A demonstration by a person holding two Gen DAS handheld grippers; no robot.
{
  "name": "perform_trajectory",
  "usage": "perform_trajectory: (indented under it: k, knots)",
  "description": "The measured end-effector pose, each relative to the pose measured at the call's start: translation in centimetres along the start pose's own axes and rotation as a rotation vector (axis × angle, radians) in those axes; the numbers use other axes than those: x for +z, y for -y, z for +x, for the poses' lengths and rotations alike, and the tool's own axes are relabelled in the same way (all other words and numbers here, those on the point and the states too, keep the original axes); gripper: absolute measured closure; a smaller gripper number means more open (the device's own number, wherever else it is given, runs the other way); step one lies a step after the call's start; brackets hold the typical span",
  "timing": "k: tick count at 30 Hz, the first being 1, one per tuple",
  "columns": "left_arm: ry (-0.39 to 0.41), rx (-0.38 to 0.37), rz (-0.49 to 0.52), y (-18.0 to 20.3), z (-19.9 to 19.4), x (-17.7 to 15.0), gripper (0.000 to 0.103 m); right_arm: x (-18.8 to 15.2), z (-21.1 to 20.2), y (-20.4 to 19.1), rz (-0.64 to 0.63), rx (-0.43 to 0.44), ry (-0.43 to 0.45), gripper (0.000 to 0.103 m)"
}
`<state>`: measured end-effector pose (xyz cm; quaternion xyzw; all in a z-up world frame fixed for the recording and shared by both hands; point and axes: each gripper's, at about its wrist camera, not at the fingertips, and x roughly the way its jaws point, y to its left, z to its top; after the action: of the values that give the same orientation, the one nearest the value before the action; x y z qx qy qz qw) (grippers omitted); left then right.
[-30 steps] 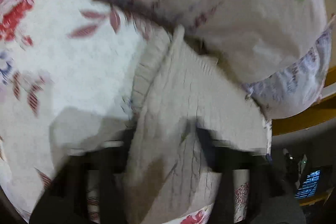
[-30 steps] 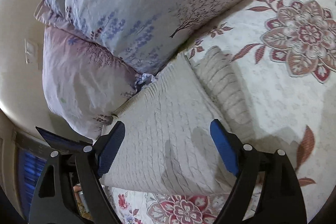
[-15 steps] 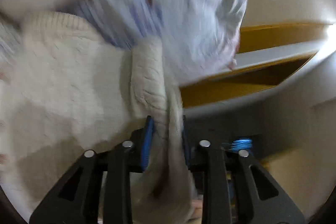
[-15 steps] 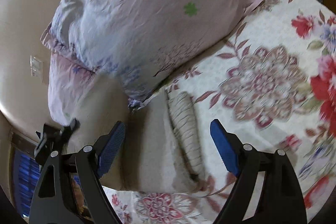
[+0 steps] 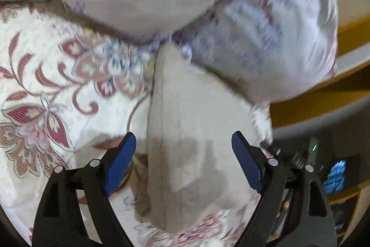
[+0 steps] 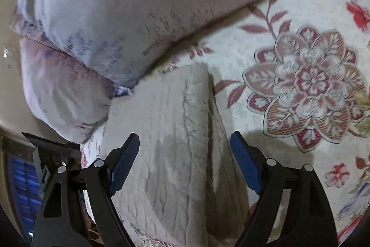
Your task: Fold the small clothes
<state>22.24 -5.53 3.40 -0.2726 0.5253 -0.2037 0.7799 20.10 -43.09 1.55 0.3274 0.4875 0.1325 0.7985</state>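
Observation:
A cream cable-knit sweater [image 5: 196, 131] lies folded flat on the floral bedspread [image 5: 57, 89], its far end against the pillows. My left gripper [image 5: 183, 154] is open and empty, hovering just above the sweater's near part, blue pads apart. In the right wrist view the same sweater [image 6: 171, 131] lies as a narrow folded strip on the bedspread [image 6: 309, 85]. My right gripper [image 6: 185, 152] is open and empty above it, its jaws spread to either side of the sweater.
Two pale floral pillows [image 6: 120, 15] are stacked at the head of the bed; they also show in the left wrist view [image 5: 254, 38]. A yellow wooden frame [image 5: 323, 108] and a dark area with a lit screen [image 5: 335, 175] lie beyond the bed edge.
My left gripper was shut on the sweater's edge half a second ago; it has let go and opened, and the sweater now lies flat. My right gripper stayed open and shifted over the sweater.

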Motion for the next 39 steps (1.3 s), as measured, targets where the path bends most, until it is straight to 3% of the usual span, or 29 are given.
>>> perform_trajectory:
  k: [5, 7, 8, 9, 10, 11, 13, 17, 19, 20, 21, 22, 24, 26, 27, 30, 31, 33, 36, 38, 39]
  knots:
    - [-0.095, 0.047, 0.093, 1.1, 3.6, -1.4, 0.019, -1.1, 1.9, 0.4, -0.024, 0.06, -0.076, 0.018]
    - [-0.09, 0.028, 0.091, 1.4, 4.6, -1.8, 0.025, -1.5, 2.0, 0.1, -0.045, 0.086, -0.075, 0.04]
    - [-0.072, 0.025, 0.088, 1.5, 4.8, -1.7, 0.03, -1.8, 2.4, 0.2, -0.034, 0.105, -0.092, 0.062]
    - [-0.065, 0.004, 0.083, 1.5, 4.9, -1.6, 0.045, -2.1, 2.1, 0.1, -0.02, 0.128, -0.069, 0.063]
    - [-0.055, -0.023, 0.074, 1.1, 4.2, -1.6, 0.06, -2.3, 1.7, -0.3, -0.029, 0.151, -0.053, 0.066]
    - [-0.048, -0.066, 0.073, 0.8, 3.2, -1.6, 0.064, -2.4, 1.2, -0.9, -0.039, 0.177, -0.039, 0.068]
    - [-0.041, -0.107, 0.099, -0.1, 1.3, -1.4, 0.065, -2.9, 0.4, -3.1, -0.084, 0.231, -0.026, 0.07]
    - [0.038, -0.071, 0.188, -1.9, -4.8, -1.8, 0.062, -4.8, 1.7, -7.2, -0.184, 0.281, -0.052, 0.07]
    - [0.053, 0.052, 0.223, -3.4, -5.4, -2.2, 0.05, -5.5, 4.6, -8.5, -0.238, 0.174, -0.096, 0.07]
    - [0.048, 0.171, 0.247, -4.0, -4.5, -2.0, 0.047, -5.8, 6.5, -9.0, -0.282, 0.041, -0.127, 0.065]
    - [0.03, 0.263, 0.259, -4.6, -3.7, -2.1, 0.037, -6.0, 6.9, -9.2, -0.3, -0.011, -0.114, 0.052]
    - [0.042, 0.268, 0.259, -5.2, -3.5, -2.4, 0.034, -6.0, 6.5, -9.4, -0.307, -0.056, -0.074, 0.032]
    - [0.097, 0.274, 0.246, -5.1, -4.9, -3.0, 0.032, -6.5, 3.4, -10.7, -0.356, -0.131, 0.074, 0.032]
    - [0.169, 0.303, 0.279, -4.8, -7.0, -4.2, 0.027, -7.6, 0.2, -11.8, -0.415, -0.071, 0.177, 0.032]
    - [0.196, 0.322, 0.294, -4.9, -7.9, -4.7, 0.022, -8.5, -1.0, -12.4, -0.441, 0.024, 0.181, 0.03]
    - [0.254, 0.382, 0.344, -4.1, -9.8, -6.8, 0.016, -11.1, 0.4, -14.4, -0.533, 0.107, 0.071, 0.028]
    - [0.262, 0.395, 0.352, -3.2, -9.5, -7.2, 0.012, -11.6, 1.6, -14.5, -0.556, 0.067, 0.038, 0.027]
    - [0.266, 0.414, 0.365, -3.5, -10.1, -8.5, 0.009, -11.8, 5.4, -13.7, -0.532, -0.093, -0.028, 0.026]
    - [0.234, 0.426, 0.355, -4.3, -9.5, -10.0, 0.006, -11.4, 4.9, -13.5, -0.454, -0.088, 0.027, 0.024]
    - [0.21, 0.455, 0.355, -4.8, -9.0, -11.2, 0.005, -12.5, 3.1, -13.9, -0.475, -0.107, 0.086, 0.023]
    - [0.205, 0.457, 0.358, -5.1, -8.8, -12.0, 0.005, -13.9, 1.8, -14.2, -0.506, -0.144, 0.144, 0.011]
